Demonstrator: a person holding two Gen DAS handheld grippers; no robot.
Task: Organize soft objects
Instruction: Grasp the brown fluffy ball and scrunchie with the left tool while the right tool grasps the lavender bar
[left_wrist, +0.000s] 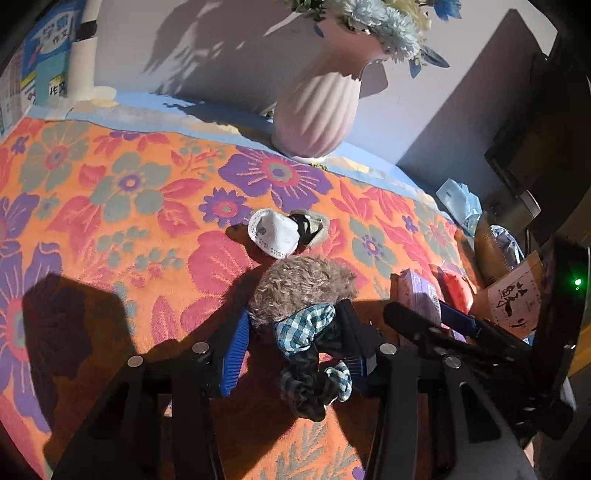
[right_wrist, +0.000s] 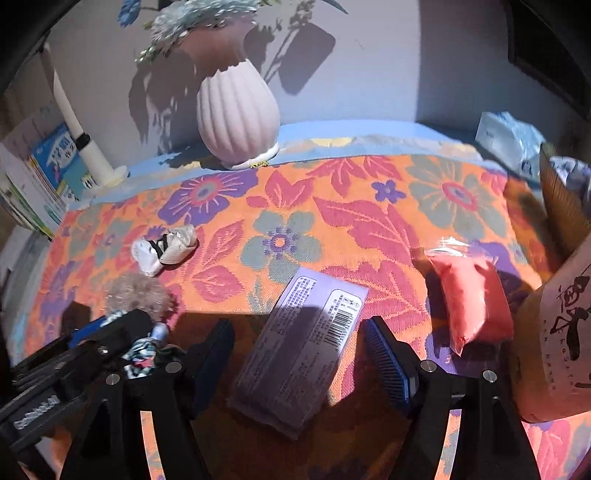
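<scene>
A brown plush toy (left_wrist: 301, 284) with a blue checked scarf (left_wrist: 304, 328) lies on the flowered cloth (left_wrist: 129, 221). My left gripper (left_wrist: 295, 332) is closed on the toy at its scarf end, a blue pad on each side. A small white and black baby shoe (left_wrist: 284, 230) lies just beyond it. In the right wrist view the toy (right_wrist: 136, 291) and shoe (right_wrist: 164, 247) show at left. My right gripper (right_wrist: 299, 354) is open around a purple packet (right_wrist: 299, 350) lying flat between its fingers. A pink soft pouch (right_wrist: 471, 295) lies to the right.
A ribbed pink vase (right_wrist: 238, 118) with flowers stands at the back edge by the wall. Books (right_wrist: 40, 181) stand at the far left. A paper bag with black lettering (right_wrist: 557, 343) and a blue tissue pack (right_wrist: 509, 138) sit at the right edge.
</scene>
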